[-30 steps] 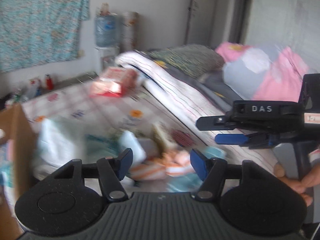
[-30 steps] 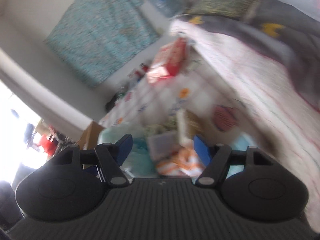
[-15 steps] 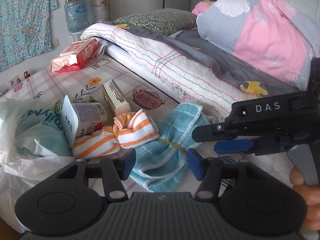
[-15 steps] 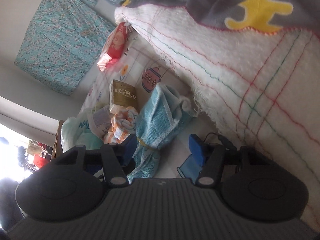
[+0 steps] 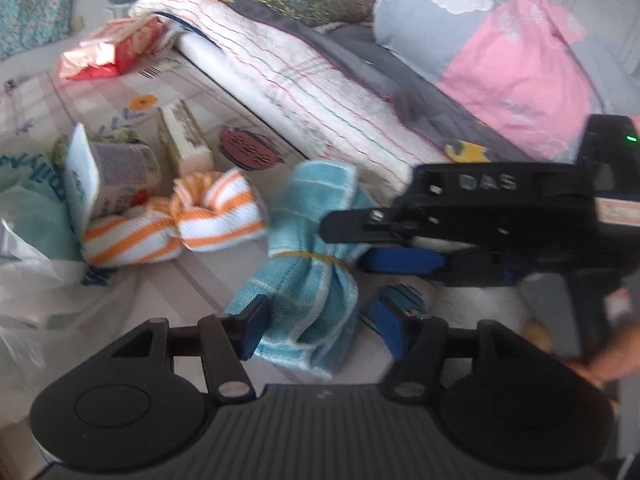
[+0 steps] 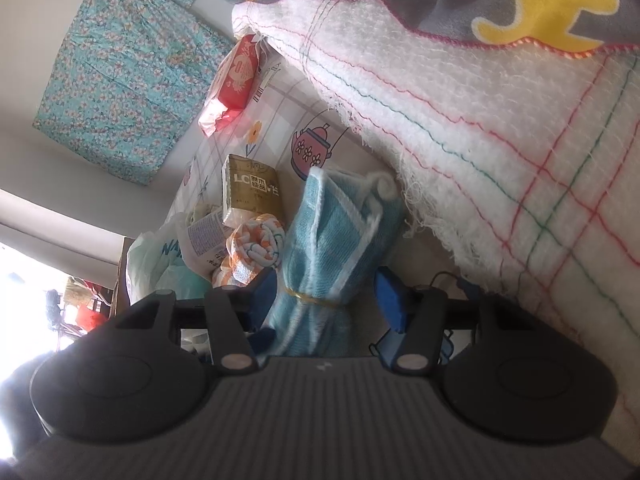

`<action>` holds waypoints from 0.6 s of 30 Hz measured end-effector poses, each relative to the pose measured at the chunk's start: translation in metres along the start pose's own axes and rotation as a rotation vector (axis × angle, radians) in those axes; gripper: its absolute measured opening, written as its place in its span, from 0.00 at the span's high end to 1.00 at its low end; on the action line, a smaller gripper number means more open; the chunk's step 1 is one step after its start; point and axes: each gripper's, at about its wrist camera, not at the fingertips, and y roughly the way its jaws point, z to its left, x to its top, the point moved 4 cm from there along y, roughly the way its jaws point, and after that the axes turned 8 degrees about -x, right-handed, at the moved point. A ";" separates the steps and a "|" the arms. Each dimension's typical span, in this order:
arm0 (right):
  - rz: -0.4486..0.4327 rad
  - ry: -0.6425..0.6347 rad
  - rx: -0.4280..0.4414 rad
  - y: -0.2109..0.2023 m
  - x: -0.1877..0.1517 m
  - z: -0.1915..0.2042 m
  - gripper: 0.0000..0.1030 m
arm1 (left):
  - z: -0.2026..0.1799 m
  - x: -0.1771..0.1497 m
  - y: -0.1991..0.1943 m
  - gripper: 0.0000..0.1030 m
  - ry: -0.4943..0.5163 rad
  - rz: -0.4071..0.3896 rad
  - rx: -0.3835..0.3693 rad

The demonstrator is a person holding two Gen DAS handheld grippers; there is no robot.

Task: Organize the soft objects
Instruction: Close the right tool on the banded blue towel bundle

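A blue towel bundled by a yellow rubber band lies on the patterned bed sheet. Its near end sits between the fingers of my left gripper, which stands open; the left pad touches the cloth and the right pad stands clear. My right gripper comes in from the right at the banded middle. In the right wrist view the blue towel lies between the fingers of the right gripper, whose jaws are closing, with a gap at the right pad. An orange-striped towel lies to the left.
A tissue pack, a cream box and a plastic bag crowd the left. A red pack lies farther back. A folded white blanket and a pink-grey quilt rise on the right. A hand holds the right gripper.
Both grippers have dropped toward the bed and tilted down. The blue towel now lies between both pairs of fingers. The right gripper has slid in over the towel's banded middle.
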 end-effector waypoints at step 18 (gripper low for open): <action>0.014 -0.014 -0.025 0.005 -0.003 0.001 0.49 | 0.007 0.006 0.009 0.35 0.048 -0.005 0.092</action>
